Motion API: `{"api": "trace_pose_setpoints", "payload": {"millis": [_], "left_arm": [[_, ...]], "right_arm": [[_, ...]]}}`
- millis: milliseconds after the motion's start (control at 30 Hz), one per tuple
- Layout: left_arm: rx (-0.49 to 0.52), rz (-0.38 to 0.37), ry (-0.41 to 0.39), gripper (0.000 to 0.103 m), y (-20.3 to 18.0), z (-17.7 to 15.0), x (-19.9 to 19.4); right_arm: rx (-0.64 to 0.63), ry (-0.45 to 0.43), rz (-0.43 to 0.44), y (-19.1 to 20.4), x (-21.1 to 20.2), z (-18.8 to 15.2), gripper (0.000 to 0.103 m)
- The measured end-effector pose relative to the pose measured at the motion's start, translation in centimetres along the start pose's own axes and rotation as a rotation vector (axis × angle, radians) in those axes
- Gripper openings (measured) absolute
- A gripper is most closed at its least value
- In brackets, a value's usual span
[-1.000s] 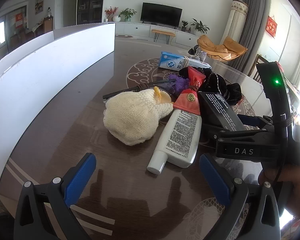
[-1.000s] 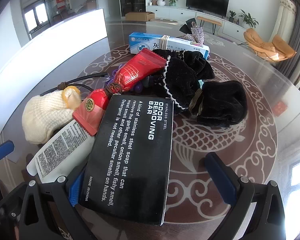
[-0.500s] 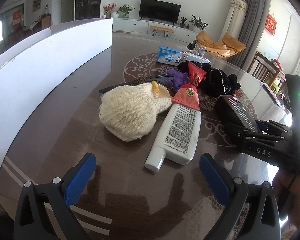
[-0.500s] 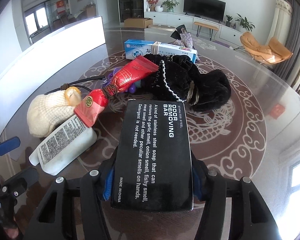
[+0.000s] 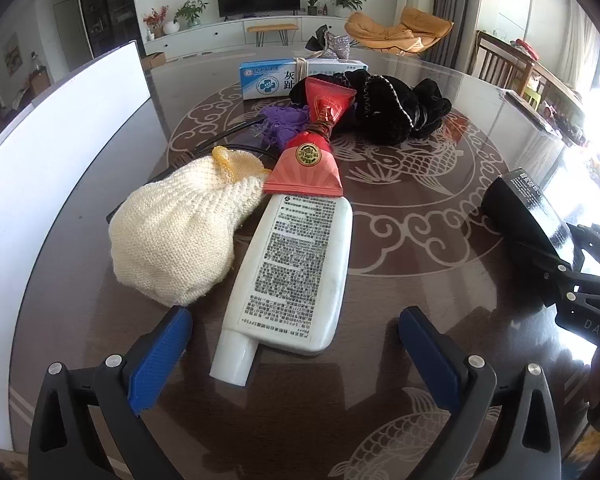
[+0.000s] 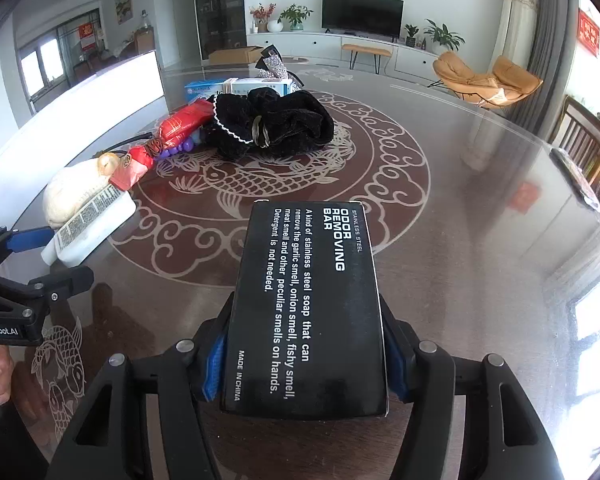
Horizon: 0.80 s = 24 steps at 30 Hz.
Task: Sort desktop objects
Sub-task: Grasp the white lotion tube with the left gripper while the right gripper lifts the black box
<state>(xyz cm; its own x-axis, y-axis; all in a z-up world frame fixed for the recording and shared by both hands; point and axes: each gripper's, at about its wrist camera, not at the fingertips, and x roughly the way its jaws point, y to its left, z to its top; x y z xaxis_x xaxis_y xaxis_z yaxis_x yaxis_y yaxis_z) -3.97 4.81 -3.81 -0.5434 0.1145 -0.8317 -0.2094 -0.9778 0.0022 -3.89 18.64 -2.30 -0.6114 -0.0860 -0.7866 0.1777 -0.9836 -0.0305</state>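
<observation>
You had bright daylight from the right, where the windows blew out to white in both views. Glare washed the glossy brown patterned table (image 6: 500,208) on that side. Soft shadows fell toward you under the wide-open left gripper (image 5: 296,340). Fisheye bending curved the edges, with dark corners; focus stayed sharp.

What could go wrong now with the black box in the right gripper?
The right gripper pinches the black box only at its near end, so the long free end could tip or slide out. The left gripper is open with the white tube just ahead; closing carelessly might nudge the knitted pouch touching the tube.
</observation>
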Motion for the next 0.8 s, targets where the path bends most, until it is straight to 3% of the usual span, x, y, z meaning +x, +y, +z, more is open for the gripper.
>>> {"api": "trace_pose_setpoints", "payload": {"millis": [167,333,800], "left_arm": [[0.074,-0.049,0.003,0.103,-0.2,1.3,0.9],[0.138,-0.090,0.000,0.103,0.3,2.0,1.2],[0.134,-0.091,-0.020,0.103,0.7,1.7,1.1]], "right_arm": [[0.024,0.006,0.007,-0.5,-0.1,-0.8,0.070],[0.039,0.015,-0.001,-0.8,0.1,-0.9,0.081],[0.035,0.019,-0.006,-0.7,0.2,-1.1,0.085]]}}
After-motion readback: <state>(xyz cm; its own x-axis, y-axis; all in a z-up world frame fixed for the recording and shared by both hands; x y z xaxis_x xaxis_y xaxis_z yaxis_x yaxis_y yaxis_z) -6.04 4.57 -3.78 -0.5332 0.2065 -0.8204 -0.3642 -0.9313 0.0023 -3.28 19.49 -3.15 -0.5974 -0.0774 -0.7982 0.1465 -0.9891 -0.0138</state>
